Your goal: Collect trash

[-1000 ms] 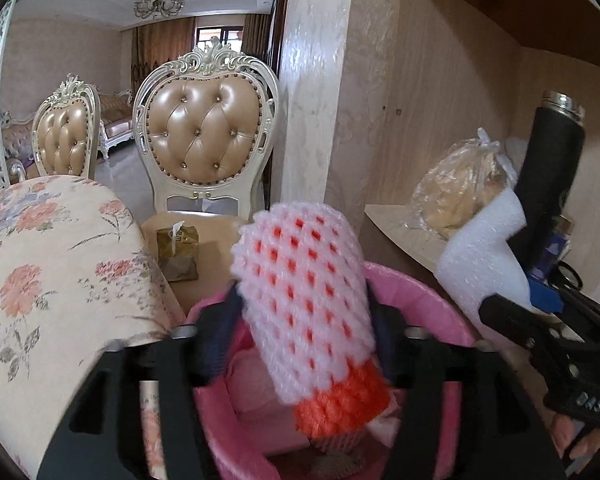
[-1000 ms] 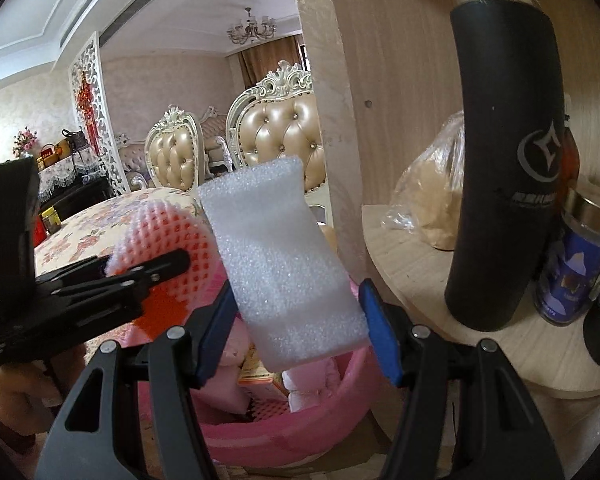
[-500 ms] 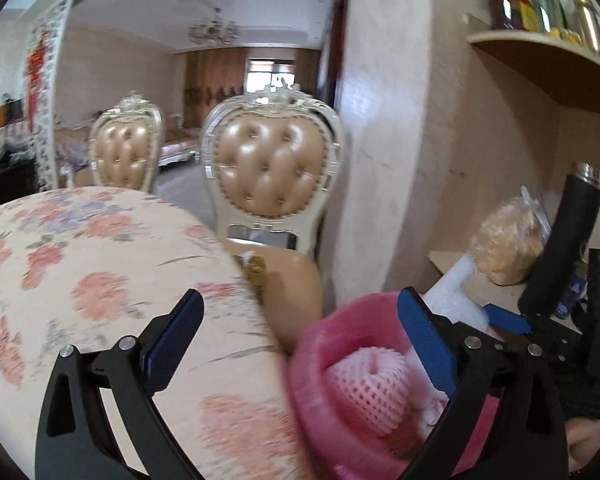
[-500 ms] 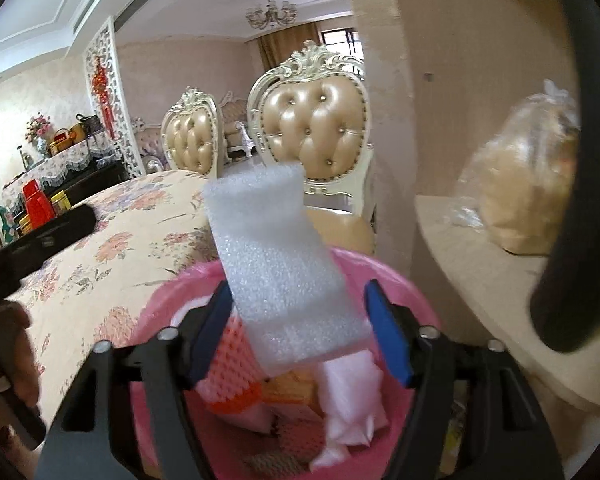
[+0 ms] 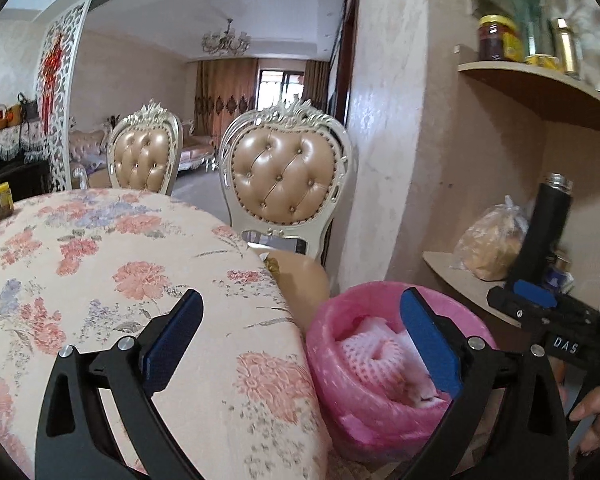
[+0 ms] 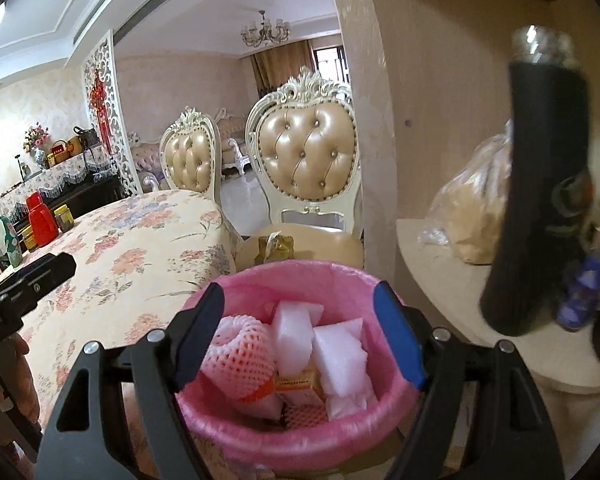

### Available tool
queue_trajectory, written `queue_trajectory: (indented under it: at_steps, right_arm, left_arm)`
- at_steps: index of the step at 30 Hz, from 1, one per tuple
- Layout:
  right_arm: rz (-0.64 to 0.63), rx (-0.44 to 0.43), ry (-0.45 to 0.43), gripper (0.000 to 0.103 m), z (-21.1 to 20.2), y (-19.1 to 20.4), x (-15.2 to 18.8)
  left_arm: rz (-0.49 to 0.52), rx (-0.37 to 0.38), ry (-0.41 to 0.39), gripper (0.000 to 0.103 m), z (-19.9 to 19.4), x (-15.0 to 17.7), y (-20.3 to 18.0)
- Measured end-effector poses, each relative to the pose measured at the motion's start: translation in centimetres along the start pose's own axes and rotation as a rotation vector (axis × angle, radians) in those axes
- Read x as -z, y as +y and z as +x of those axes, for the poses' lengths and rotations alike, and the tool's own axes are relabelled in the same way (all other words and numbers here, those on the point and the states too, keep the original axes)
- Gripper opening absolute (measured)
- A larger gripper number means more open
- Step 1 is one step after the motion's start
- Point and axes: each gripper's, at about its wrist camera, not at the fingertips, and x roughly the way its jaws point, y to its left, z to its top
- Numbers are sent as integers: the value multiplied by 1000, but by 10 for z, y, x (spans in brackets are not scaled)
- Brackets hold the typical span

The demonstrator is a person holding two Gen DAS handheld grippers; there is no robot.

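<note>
A pink-lined trash bin [image 6: 300,436] stands between the table and the corner shelf. A pink-and-orange foam net sleeve [image 6: 240,356] and white foam pieces [image 6: 340,356] lie inside it. My right gripper [image 6: 299,291] hangs just above the bin; its jaws are opening and nothing is between them. My left gripper [image 5: 301,296] is over the table's edge, left of the bin [image 5: 364,412], its jaws also opening and empty. The net sleeve [image 5: 374,360] shows inside the bin in the left wrist view.
A table with a floral cloth [image 5: 100,280] fills the left. Two padded chairs [image 5: 284,184] stand behind it, with a small brown packet [image 6: 276,248] on one seat. The shelf at right holds a black flask [image 6: 540,184] and a plastic bag [image 6: 472,216].
Both grippers opened. The net sleeve left my left gripper and the white foam piece left my right; both now lie in the bin. My left gripper drew back over the table.
</note>
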Motion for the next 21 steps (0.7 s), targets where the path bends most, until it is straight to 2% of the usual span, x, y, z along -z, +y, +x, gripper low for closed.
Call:
queue_trajectory:
  at_steps: [6,9,16,21]
  right_arm:
    - [-52,61,-60,93,-55,14,-7]
    - [-43,80,-60,98,-76,20,-6]
    - [-36,127,-32,98,-100,41,15]
    - [-20,151,-28,98,-113,58,29]
  left_arm:
    - [59,32,-25,94,-40,-5,-9]
    - [114,50,-42,95,-63,-6,-15]
    - [170,51,-57,96,-98,11,-12]
    - [153,72,-56,96,-110,21,1]
